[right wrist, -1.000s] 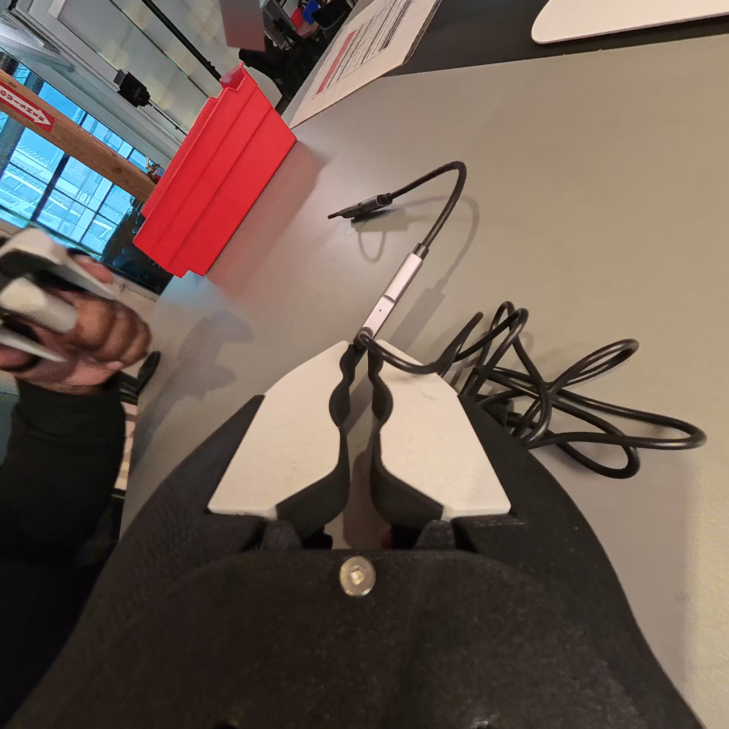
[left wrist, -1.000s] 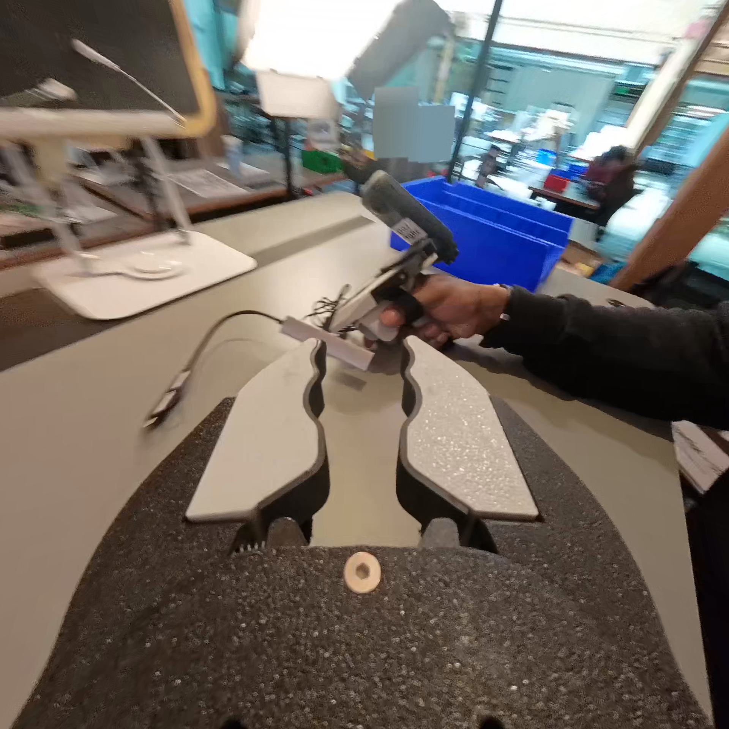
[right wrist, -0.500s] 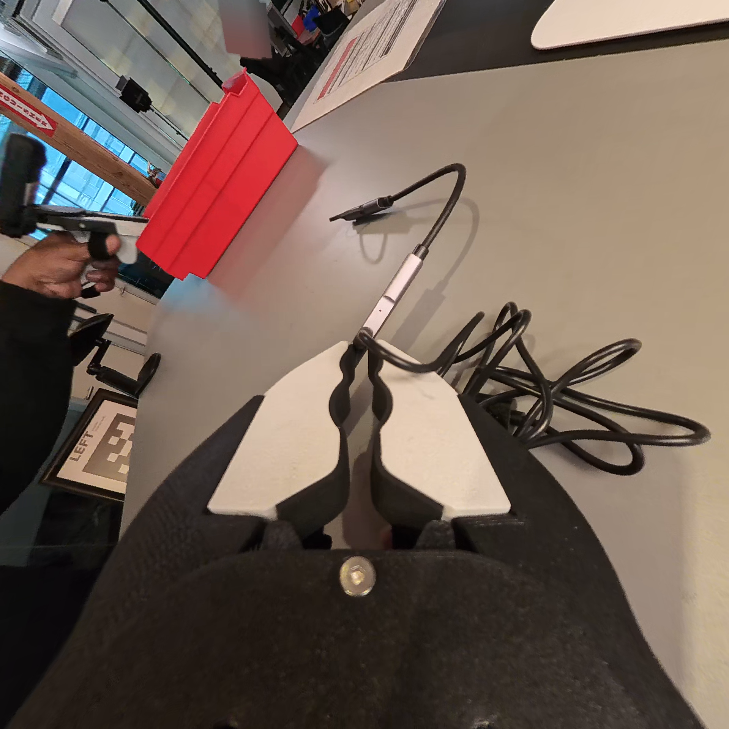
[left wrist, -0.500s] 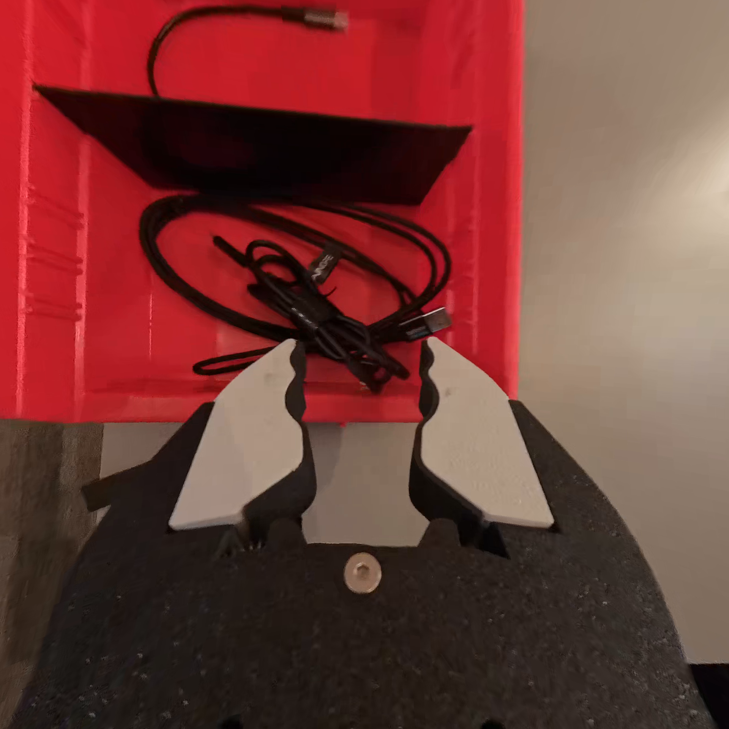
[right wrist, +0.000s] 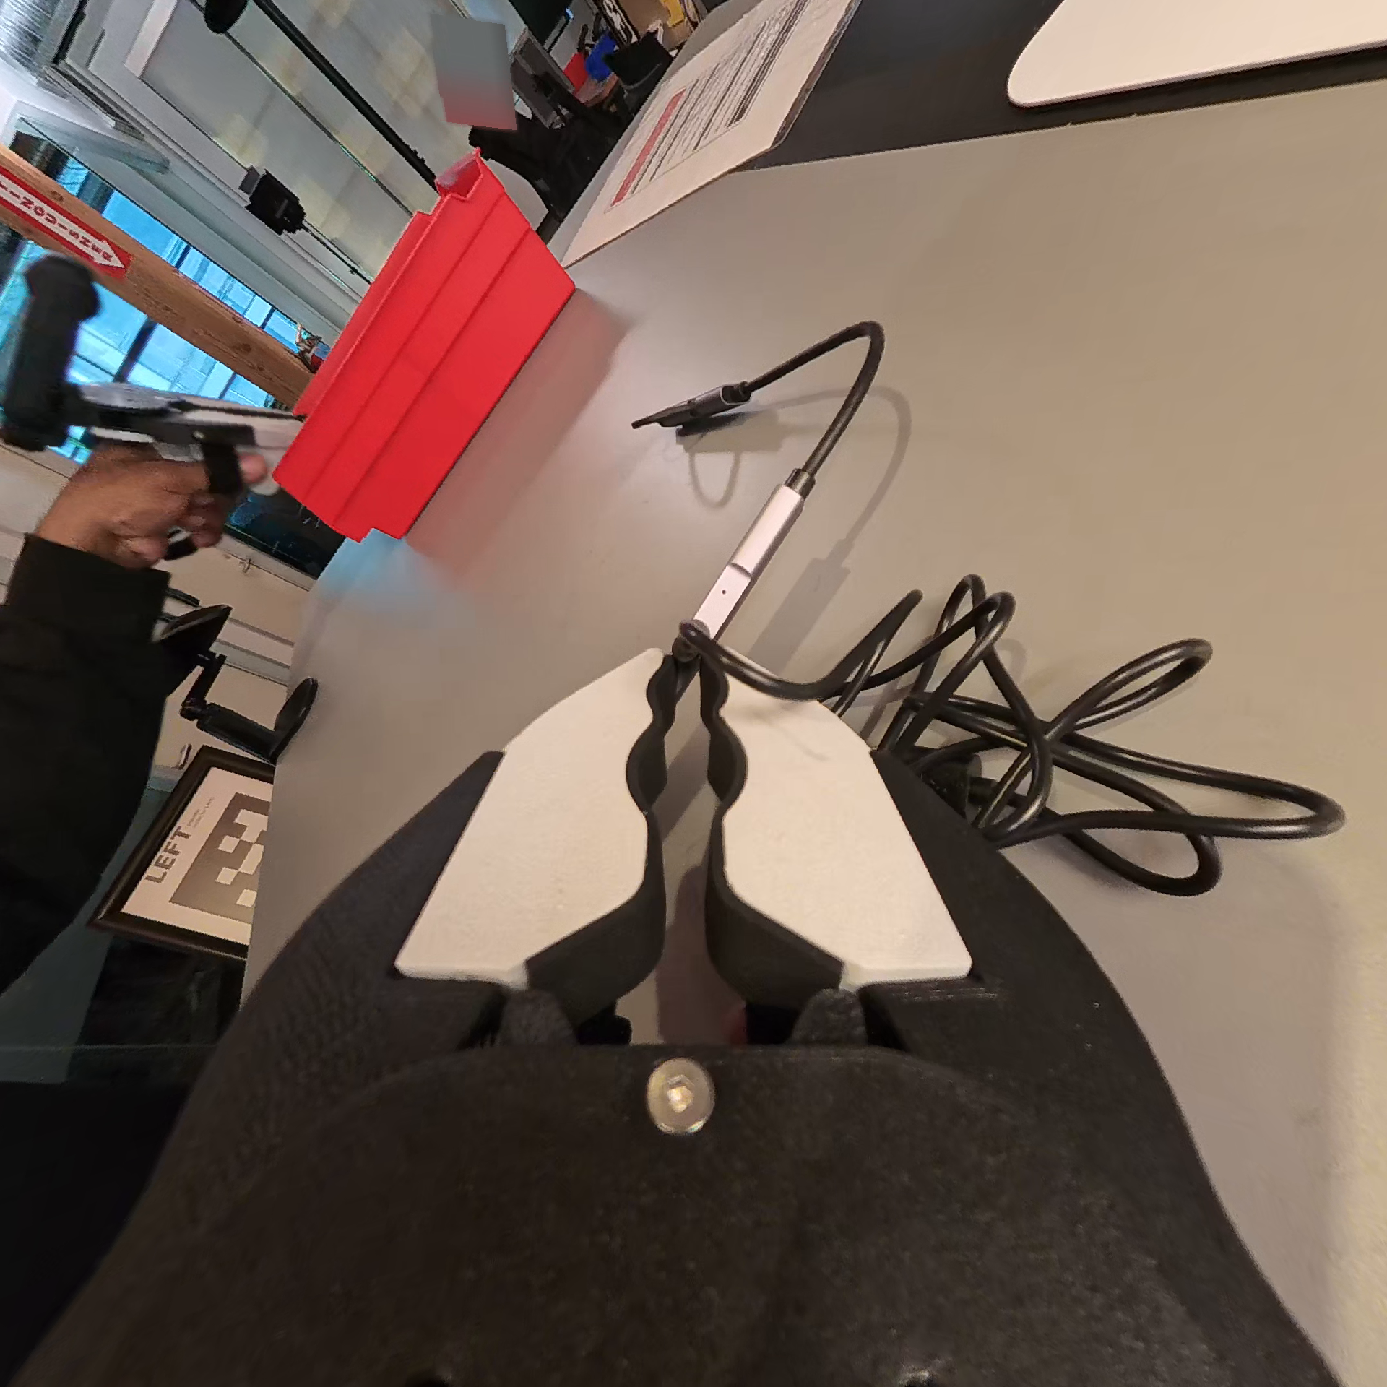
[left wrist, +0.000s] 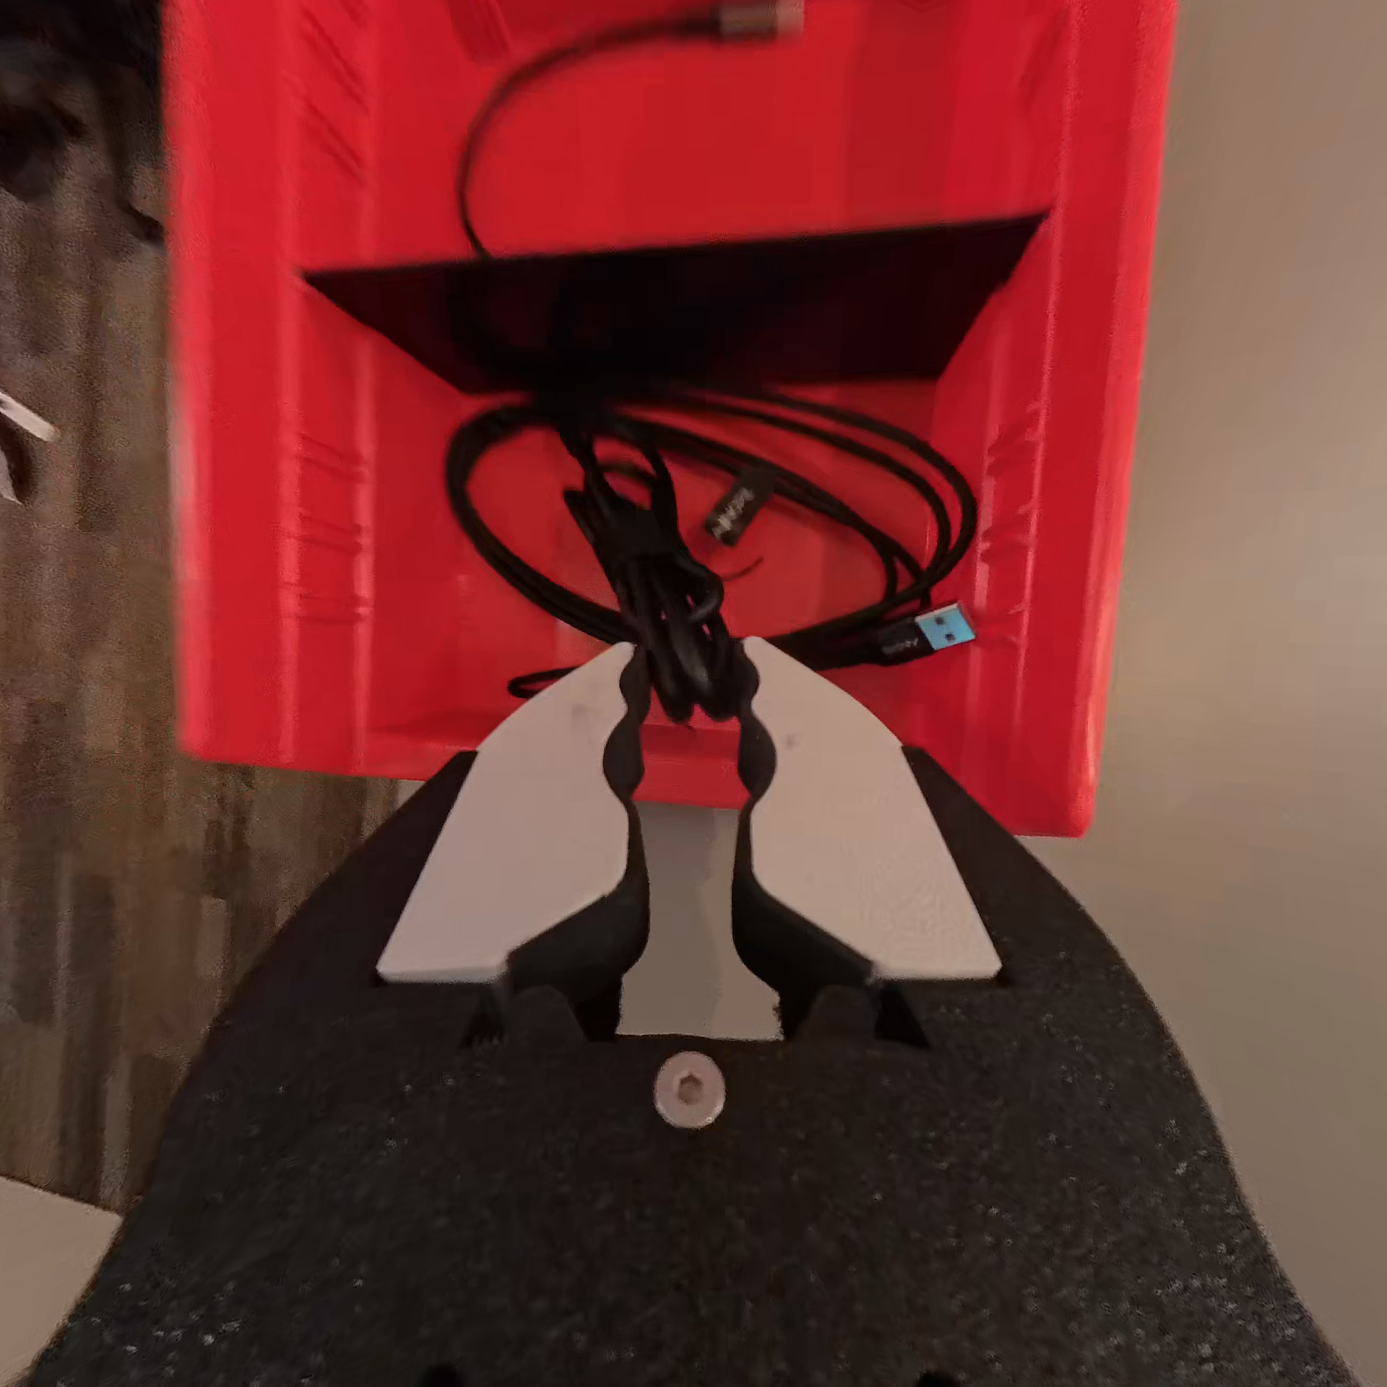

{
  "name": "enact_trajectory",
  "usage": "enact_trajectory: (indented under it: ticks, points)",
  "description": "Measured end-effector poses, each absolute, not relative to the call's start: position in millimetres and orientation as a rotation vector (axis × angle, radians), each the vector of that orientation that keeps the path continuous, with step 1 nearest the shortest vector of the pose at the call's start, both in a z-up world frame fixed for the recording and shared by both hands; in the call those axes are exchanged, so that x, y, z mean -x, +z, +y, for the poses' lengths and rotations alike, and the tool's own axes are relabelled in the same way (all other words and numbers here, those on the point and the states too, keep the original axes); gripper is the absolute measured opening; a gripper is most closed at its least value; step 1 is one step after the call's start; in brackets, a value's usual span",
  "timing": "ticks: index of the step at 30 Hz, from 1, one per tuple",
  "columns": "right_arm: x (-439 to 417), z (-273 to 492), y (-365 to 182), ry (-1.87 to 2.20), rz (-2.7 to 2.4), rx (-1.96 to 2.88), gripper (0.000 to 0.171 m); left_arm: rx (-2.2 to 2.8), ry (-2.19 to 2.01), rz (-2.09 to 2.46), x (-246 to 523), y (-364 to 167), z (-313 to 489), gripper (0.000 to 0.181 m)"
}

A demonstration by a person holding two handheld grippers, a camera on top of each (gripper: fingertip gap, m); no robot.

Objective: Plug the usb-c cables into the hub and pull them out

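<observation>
Red bin now fills the left wrist view, w/ the left gripper down inside it: 0.5 s ago its jaws stood spread above the bundled black cables, now they've narrowed and pinch that bundle at the tips. Bundle sits in the near compartment, in front of the black divider; a blue-tipped USB-A plug pokes out to its right near the bin wall, and another cable lies in the far compartment. Frame is blurred, so can't tell how many strands are actually caught. Moving right: in the right wrist view the person's hand holds the left gripper at the bin's near end, then grey table, then the hub, silver bar w/ its own short lead curling up to a dark plug. Right gripper unchanged vs 1 s ago: jaws pressed nearly together, pinching the black cable right at the hub's near end; rest of that cable lies in loose loops on the table to the right. Read: first cable looks seated or near it, left is fetching the next one. Risk imo: bundle is tied, may lift as one clump.
</observation>
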State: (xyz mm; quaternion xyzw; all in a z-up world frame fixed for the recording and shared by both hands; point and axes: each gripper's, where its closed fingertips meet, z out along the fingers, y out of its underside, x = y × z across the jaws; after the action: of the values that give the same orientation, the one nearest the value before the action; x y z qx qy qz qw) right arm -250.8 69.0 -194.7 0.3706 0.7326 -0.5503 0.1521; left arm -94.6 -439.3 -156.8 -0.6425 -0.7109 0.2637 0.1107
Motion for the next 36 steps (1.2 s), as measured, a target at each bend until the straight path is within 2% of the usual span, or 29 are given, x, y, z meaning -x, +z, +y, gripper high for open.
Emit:
enact_trajectory:
  ticks: [5,10,14,20,26,29,34,36]
  points:
    - [251.2,68.1,-195.6,-1.568,2.105,-1.060,0.006,1.819,1.148,-1.774,105.6,-63.8,-399.0,0.019]
    - [251.8,66.7,-197.8,-1.547,2.117,-1.062,0.006,1.836,1.099,-1.268,127.2,-11.5,-271.0,0.019]
    - [251.7,66.2,-199.4,-1.535,2.130,-1.068,0.009,1.839,0.826,-0.947,143.1,-32.8,-152.3,0.019]
    - [252.2,67.3,-198.8,-1.543,2.123,-1.075,0.011,1.878,0.506,-0.786,129.3,-113.0,-23.1,0.019]
    - [252.2,67.0,-199.1,-1.539,2.125,-1.073,0.011,1.916,0.228,-0.801,95.3,-162.3,17.3,0.019]
    - [252.4,66.3,-199.4,-1.535,2.128,-1.072,0.011,1.978,0.075,-0.773,75.7,-175.5,24.5,0.031]
    - [252.6,64.9,-199.3,-1.532,2.130,-1.067,0.011,1.984,-0.013,-0.729,71.6,-165.7,22.7,0.051]
    - [252.5,64.5,-199.0,-1.533,2.130,-1.064,0.012,1.924,-0.006,-0.731,84.1,-152.5,20.8,0.053]
